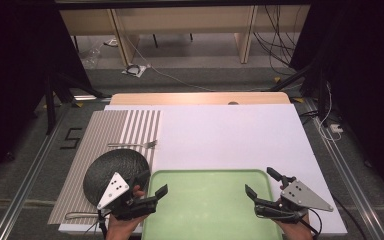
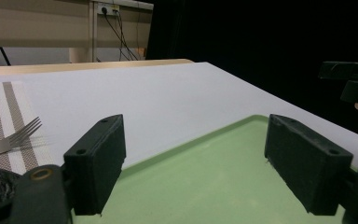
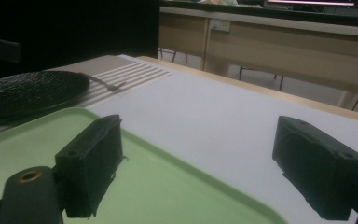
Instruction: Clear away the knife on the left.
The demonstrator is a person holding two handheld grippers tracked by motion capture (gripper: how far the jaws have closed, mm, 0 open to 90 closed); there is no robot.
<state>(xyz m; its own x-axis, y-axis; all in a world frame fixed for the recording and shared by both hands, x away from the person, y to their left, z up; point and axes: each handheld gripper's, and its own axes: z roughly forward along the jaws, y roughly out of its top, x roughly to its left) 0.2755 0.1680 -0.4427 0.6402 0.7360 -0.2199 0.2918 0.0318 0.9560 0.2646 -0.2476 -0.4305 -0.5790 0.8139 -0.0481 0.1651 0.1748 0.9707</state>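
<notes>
A pale green tray (image 1: 210, 210) lies empty at the near edge of the white table top. My left gripper (image 1: 152, 183) hovers at the tray's left rim, open, with nothing between its jaws. In the left gripper view the left gripper (image 2: 193, 140) looks across the tray (image 2: 214, 186). Over the tray's right rim my right gripper (image 1: 261, 182) is also open and empty. The right gripper view has the right gripper (image 3: 198, 149) spread above the tray's corner (image 3: 158, 186). A black textured plate (image 1: 112, 167) sits just left of the tray.
A striped placemat (image 1: 110, 135) lies under the plate (image 3: 28, 91), with a fork (image 1: 132, 145) beyond it and another piece of cutlery (image 1: 80, 216) near the front edge. The fork (image 2: 9, 140) lies left of the left jaws. White board (image 1: 230, 135) stretches behind the tray.
</notes>
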